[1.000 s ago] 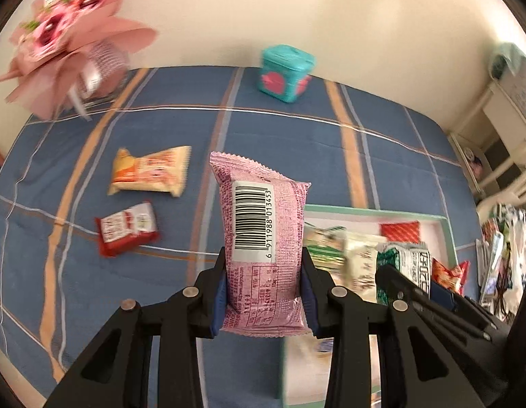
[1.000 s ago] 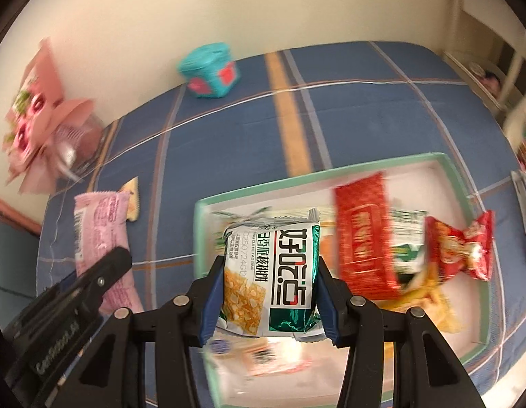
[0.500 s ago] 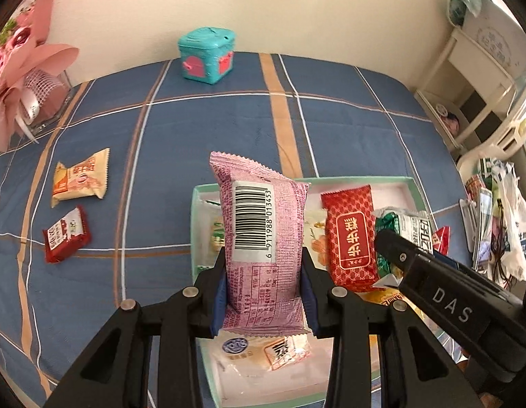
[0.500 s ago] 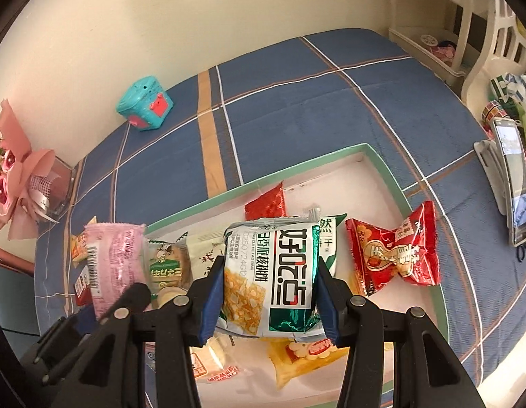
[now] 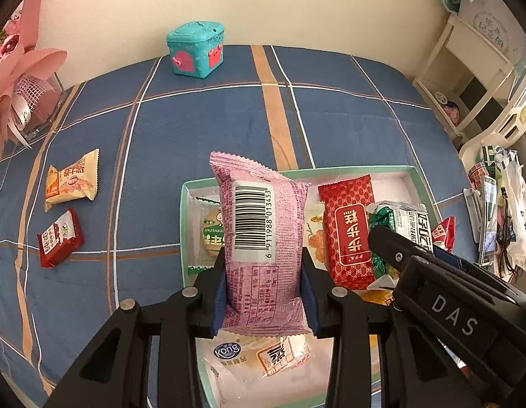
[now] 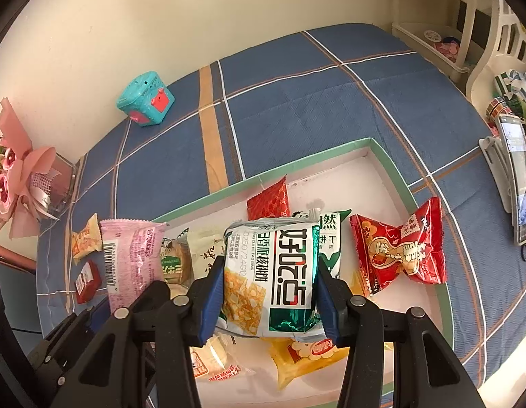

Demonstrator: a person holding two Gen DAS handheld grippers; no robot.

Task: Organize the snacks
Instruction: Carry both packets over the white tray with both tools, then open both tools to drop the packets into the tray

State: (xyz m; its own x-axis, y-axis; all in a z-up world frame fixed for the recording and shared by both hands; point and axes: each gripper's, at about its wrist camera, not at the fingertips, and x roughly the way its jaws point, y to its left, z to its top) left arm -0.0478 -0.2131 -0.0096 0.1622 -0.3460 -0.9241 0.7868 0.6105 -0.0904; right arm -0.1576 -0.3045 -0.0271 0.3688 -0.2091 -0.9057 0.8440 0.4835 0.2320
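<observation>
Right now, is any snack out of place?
Yes. Two packets, a yellow one and a small red one, lie on the blue cloth left of the tray, while the other loose snacks sit inside it.

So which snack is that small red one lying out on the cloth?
Start at the green-rimmed tray on the blue plaid tablecloth and look left. Two packets lie there: the small dark red packet is nearer the camera, below the orange-and-cream packet.

pink packet (image 5: pixel 259 238) hiding tray (image 5: pixel 412 171) snacks, bouquet (image 5: pixel 14 78) cut by edge
</observation>
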